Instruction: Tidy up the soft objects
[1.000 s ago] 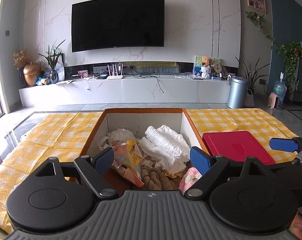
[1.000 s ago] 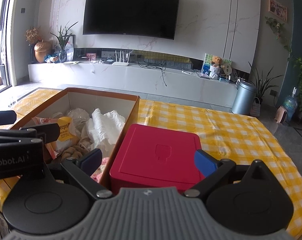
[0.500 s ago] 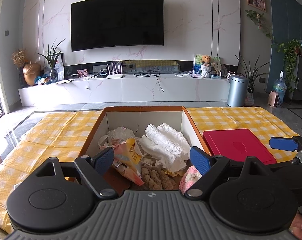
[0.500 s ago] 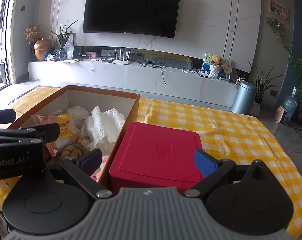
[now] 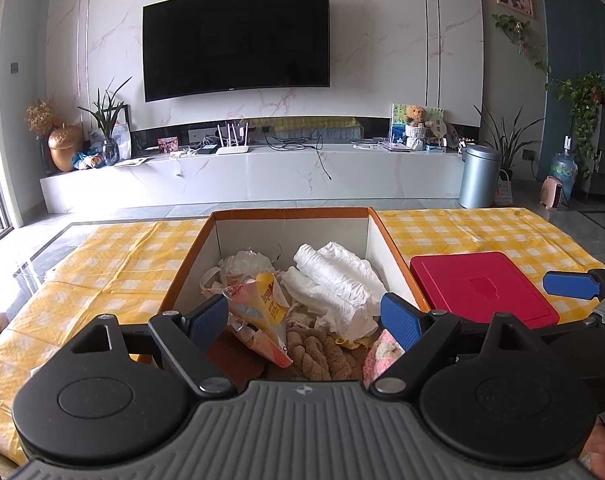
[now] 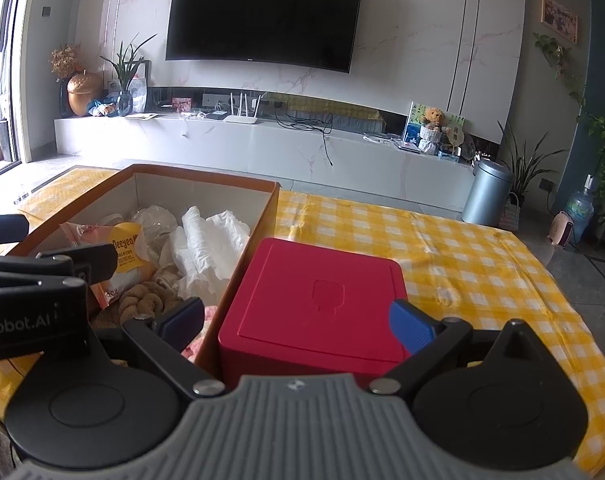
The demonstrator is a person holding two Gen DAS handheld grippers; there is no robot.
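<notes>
An open cardboard box [image 5: 290,213] [image 6: 238,186] sits on the yellow checked cloth. It holds soft things: a white rolled cloth [image 5: 334,276] [image 6: 206,244], a brown knitted braid [image 5: 318,354] [image 6: 146,298], a pink knitted piece [image 5: 378,356], a yellow and pink packet [image 5: 262,300] [image 6: 122,252] and clear plastic [image 5: 242,260]. A closed red box [image 5: 478,288] [image 6: 318,300] stands right of it. My left gripper [image 5: 304,318] is open and empty, held over the near end of the cardboard box. My right gripper [image 6: 298,320] is open and empty over the red box.
The yellow checked cloth [image 6: 482,256] covers the table on both sides of the boxes. Beyond the table are a white TV bench [image 5: 262,172], a wall TV [image 5: 234,40], a grey bin [image 5: 478,176] and plants.
Both grippers have drifted only slightly; the view is almost the same. Nothing was taken hold of or let go.
</notes>
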